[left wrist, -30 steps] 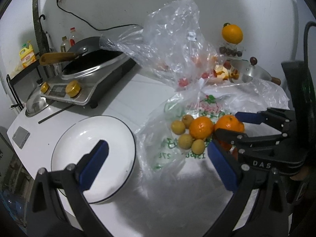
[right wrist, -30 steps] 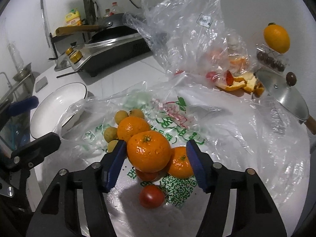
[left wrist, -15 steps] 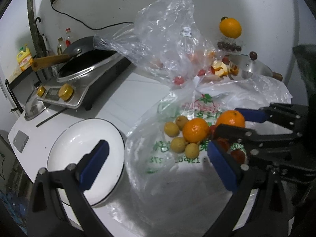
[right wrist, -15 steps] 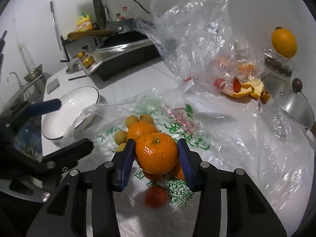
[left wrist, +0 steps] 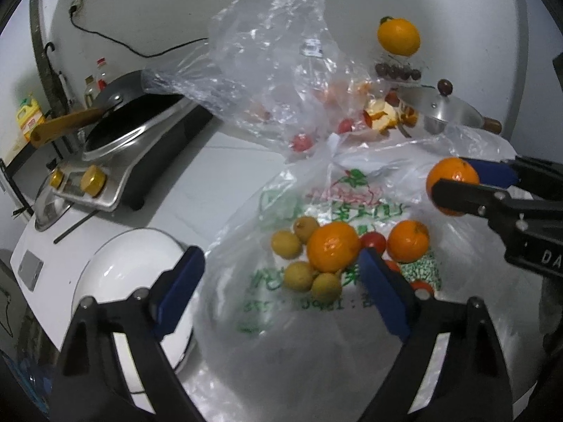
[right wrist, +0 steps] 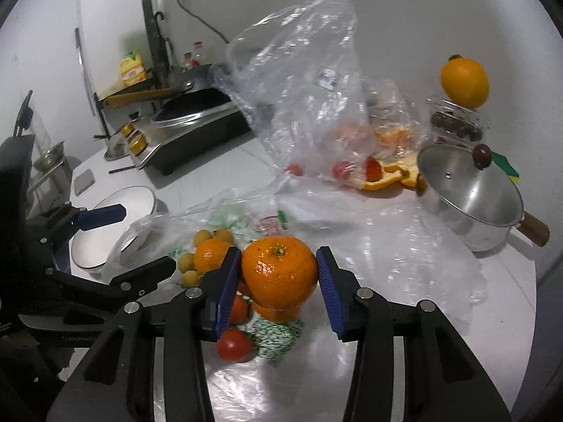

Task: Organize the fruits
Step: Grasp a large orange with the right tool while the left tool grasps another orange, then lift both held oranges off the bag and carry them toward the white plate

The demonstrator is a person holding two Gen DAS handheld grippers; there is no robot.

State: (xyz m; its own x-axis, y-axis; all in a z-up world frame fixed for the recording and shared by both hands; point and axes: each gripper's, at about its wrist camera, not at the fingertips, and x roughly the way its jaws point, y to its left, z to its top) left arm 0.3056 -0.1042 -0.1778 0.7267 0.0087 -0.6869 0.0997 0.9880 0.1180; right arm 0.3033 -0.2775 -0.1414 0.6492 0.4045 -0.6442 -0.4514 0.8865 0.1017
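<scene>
A printed plastic bag lies flat on the white counter. On it sit two oranges, several small yellow fruits and a few tomatoes. My right gripper is shut on a third orange, both blue pads pressing its sides, and holds it above the pile; the left wrist view shows this orange at the right. My left gripper hovers over the bag's near side. Its jaws are closing, with nothing pressed between them. A white plate sits to its left.
A cooker with a wok stands at the back left. A crumpled clear bag rises in the middle, with orange peel and tomatoes behind it. A steel lidded pot is at the right, and another orange rests high at the back.
My right gripper closed on the top orange and lifted it off the pile. My left gripper shifted from over the plate toward the bag, and its jaws narrowed.
</scene>
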